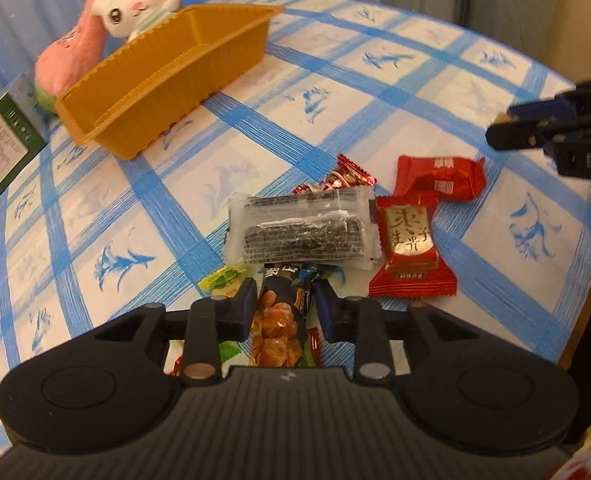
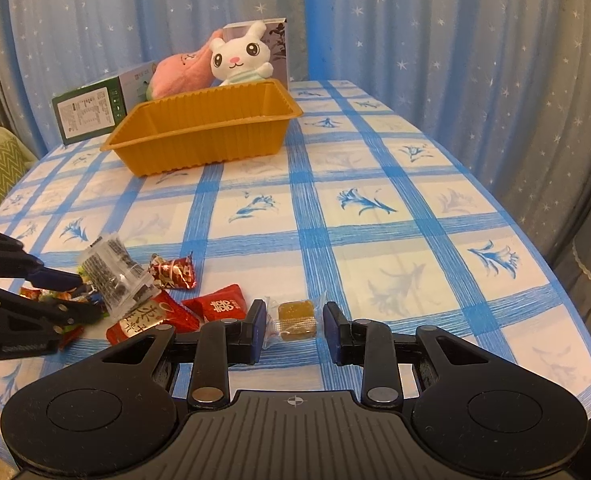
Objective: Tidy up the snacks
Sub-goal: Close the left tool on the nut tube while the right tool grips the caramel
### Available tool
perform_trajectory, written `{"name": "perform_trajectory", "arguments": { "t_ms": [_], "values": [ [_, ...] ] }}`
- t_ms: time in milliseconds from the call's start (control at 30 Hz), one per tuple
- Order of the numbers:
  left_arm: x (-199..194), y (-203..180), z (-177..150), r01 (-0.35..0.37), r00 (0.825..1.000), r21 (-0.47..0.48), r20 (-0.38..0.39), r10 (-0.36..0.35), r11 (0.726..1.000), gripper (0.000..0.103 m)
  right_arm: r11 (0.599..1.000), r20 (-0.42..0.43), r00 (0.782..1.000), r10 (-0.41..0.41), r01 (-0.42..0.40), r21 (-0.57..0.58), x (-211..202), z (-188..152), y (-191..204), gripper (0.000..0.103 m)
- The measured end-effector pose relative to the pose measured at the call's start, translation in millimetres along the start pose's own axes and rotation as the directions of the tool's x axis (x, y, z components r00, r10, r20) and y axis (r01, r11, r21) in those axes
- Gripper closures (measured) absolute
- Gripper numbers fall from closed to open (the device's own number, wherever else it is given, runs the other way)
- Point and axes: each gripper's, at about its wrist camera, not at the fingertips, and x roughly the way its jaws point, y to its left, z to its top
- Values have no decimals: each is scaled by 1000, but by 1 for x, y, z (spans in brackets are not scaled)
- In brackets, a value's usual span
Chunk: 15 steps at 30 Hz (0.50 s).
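Note:
An empty orange tray (image 1: 167,76) (image 2: 203,136) stands at the far side of the table. My left gripper (image 1: 283,304) has its fingers on both sides of a dark nut snack bar (image 1: 281,320), touching it. Beyond it lie a clear seaweed pack (image 1: 299,232) (image 2: 113,276), a red and gold candy (image 1: 411,248) (image 2: 147,320) and other red candies (image 1: 439,180) (image 2: 219,304). My right gripper (image 2: 293,326) is open around a clear-wrapped amber jelly square (image 2: 297,318) on the cloth, apart from both pads.
A blue checked cloth (image 2: 375,220) covers the table. A white rabbit plush (image 2: 241,54), a pink plush (image 2: 179,72) and a green box (image 2: 91,110) stand behind the tray. The right table edge (image 2: 555,280) is close. Star curtains hang behind.

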Motion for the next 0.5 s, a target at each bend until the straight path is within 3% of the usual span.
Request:
{"name": "perform_trajectory", "arguments": {
  "t_ms": [167, 500],
  "values": [
    [1, 7, 4, 21, 1000, -62, -14, -22, 998, 76, 1000, 2, 1000, 10, -10, 6, -1, 2, 1, 72],
    [-34, 17, -5, 11, 1000, -200, 26, -6, 980, 79, 997, 36, 997, 74, -74, 19, -9, 14, 12, 72]
  ]
}}
